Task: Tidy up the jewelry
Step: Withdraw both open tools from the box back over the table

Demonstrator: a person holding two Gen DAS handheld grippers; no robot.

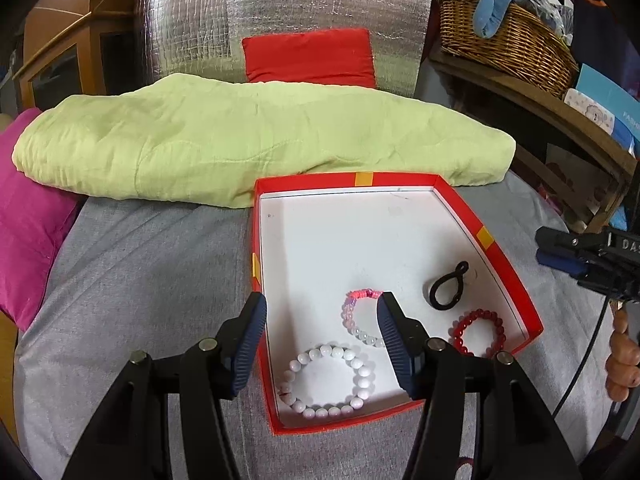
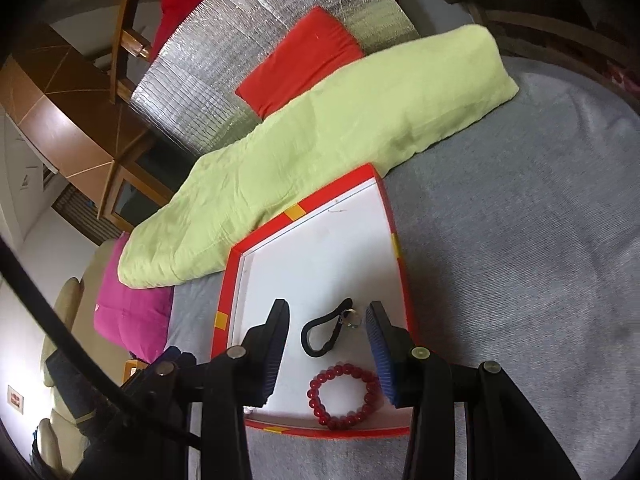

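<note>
A red box [image 1: 502,256] with a white floor lies on the grey bedsheet. In it are a white bead bracelet [image 1: 328,380], a pink and white bracelet [image 1: 354,314], a black loop [image 1: 446,286] and a red bead bracelet [image 1: 478,332]. My left gripper [image 1: 322,298] hovers open over the box's near left part, its left finger over the rim, with nothing between the pads. My right gripper [image 2: 328,306] is open above the black loop [image 2: 322,334] and a small silver ring [image 2: 352,317], touching neither. The red bead bracelet [image 2: 344,396] lies nearer. The right gripper [image 1: 560,254] also shows beside the box.
A folded light-green blanket [image 1: 240,140] lies just behind the box, with a red cushion [image 1: 310,56] and silver foil panel beyond. A magenta pillow [image 1: 28,232] is at the left, a wicker basket [image 1: 508,36] on a wooden shelf at the right. A hand [image 1: 622,360] holds the right gripper.
</note>
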